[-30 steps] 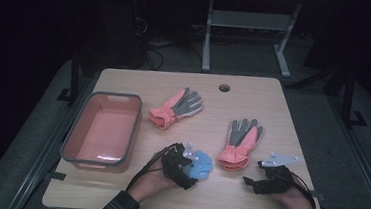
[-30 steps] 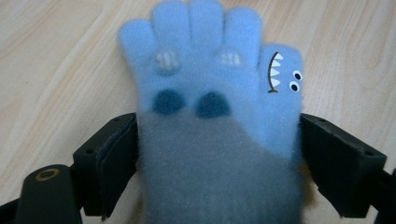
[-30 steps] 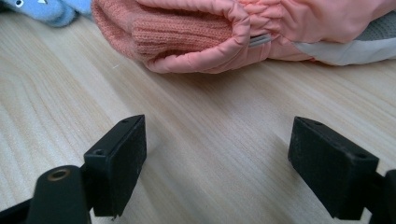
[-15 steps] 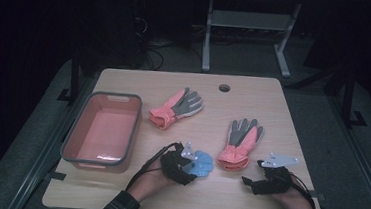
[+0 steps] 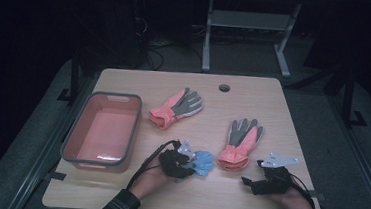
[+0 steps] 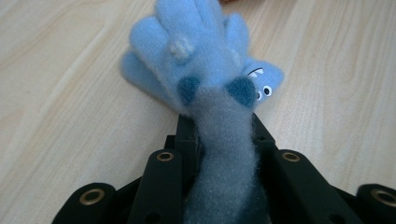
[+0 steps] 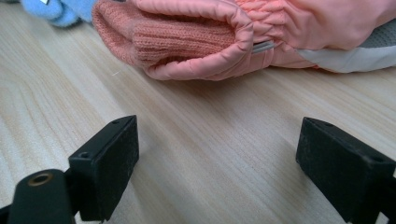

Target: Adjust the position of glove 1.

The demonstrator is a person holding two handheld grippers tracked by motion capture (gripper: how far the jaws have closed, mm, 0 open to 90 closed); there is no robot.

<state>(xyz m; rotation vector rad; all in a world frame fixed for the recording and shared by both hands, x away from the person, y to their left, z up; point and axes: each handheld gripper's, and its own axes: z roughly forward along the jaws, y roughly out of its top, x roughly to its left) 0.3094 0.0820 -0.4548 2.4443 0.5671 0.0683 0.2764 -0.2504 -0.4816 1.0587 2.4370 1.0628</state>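
Wooden table [image 5: 274, 99] with pink bin [image 5: 102, 128], pink gloves [image 5: 175, 107], blue glove [image 5: 202, 162].

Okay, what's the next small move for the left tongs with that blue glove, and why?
Probably lift the blue glove clear of the table, then carry it left toward the pink bin. The left tongs have just been closing and now pinch its grey cuff, while the glove's fingers rest on the wood.

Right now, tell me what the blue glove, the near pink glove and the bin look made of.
Blue glove: fuzzy knit, likely wool or fleece; soft nap shows.
Pink glove: smooth, slightly shiny shell, probably nylon, with ribbed knit cuff.
Bin: likely hard plastic; glossy pink inside, grey rim.
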